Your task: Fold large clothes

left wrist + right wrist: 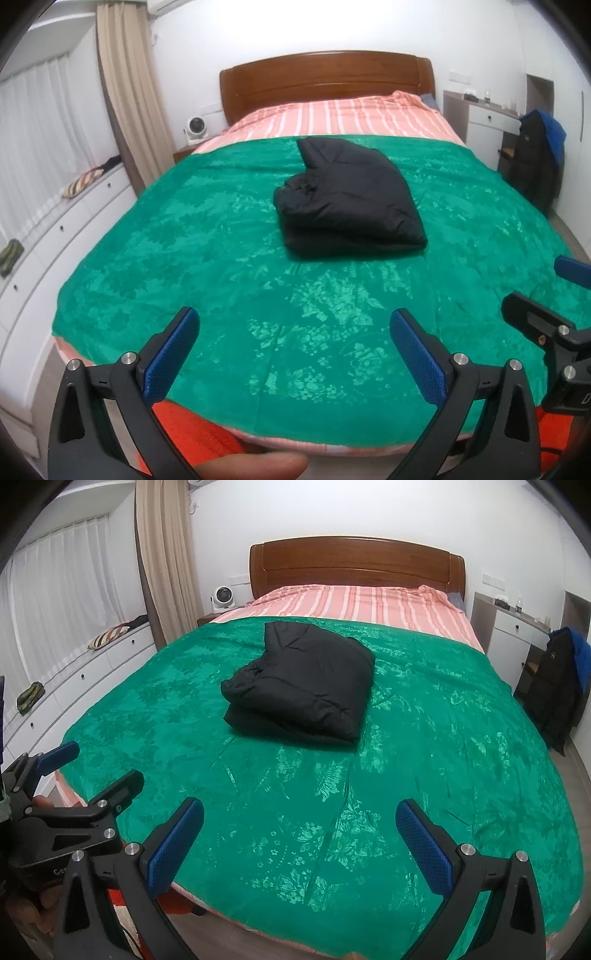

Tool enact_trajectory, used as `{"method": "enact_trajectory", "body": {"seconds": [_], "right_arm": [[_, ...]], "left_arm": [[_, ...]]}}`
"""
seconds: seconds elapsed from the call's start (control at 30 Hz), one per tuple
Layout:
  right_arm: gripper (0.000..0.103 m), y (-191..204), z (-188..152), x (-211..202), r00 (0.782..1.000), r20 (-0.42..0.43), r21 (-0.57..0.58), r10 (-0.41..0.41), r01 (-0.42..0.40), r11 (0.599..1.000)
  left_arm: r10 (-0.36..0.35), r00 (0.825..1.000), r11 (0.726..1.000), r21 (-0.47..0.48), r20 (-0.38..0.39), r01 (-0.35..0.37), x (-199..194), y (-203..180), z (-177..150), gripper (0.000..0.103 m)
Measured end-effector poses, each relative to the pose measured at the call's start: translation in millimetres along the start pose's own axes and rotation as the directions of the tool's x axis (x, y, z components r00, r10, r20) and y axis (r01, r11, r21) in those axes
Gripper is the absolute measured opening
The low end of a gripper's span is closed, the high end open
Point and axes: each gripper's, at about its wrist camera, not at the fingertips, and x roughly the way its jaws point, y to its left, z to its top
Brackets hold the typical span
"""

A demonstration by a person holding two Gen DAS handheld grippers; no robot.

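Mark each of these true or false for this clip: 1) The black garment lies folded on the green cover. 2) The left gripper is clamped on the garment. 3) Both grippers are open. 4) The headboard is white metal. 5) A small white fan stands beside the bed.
1) True: the black garment sits folded in a bundle on the green cover.
2) False: the left gripper is at the foot of the bed, clear of the garment and holding nothing.
3) True: the left gripper and the right gripper both have their jaws spread.
4) False: the headboard is brown wood.
5) True: the small white fan stands beside the bed near the headboard.
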Motion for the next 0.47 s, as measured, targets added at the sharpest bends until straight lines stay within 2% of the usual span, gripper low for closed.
{"method": "enact_trajectory", "body": {"seconds": [0.2, 0.33, 0.47], "right_arm": [[0.102, -3.5, -2.4, 2.4, 1.0, -0.006, 0.008, -0.022, 0.023, 1.0], [0.102, -7.4, -2.4, 2.0, 1.0, -0.005, 0.014, -0.025, 0.025, 1.0], [0.102, -8.6, -2.4, 2.6, 1.0, -0.005, 0.019, -0.023, 0.023, 1.0]], "left_arm": [[-0.015, 1.0, 1.0, -0.003, -0.022, 0.015, 6.6, -0.5, -0.7, 0.103], [-0.057, 0.998, 0.998, -0.008, -0.02, 0.057, 6.9, -2.0, -2.3, 0.103], [-0.048, 0.999, 0.999, -0.009, -0.009, 0.048, 6.4, -3.5, -2.4, 0.103]]}}
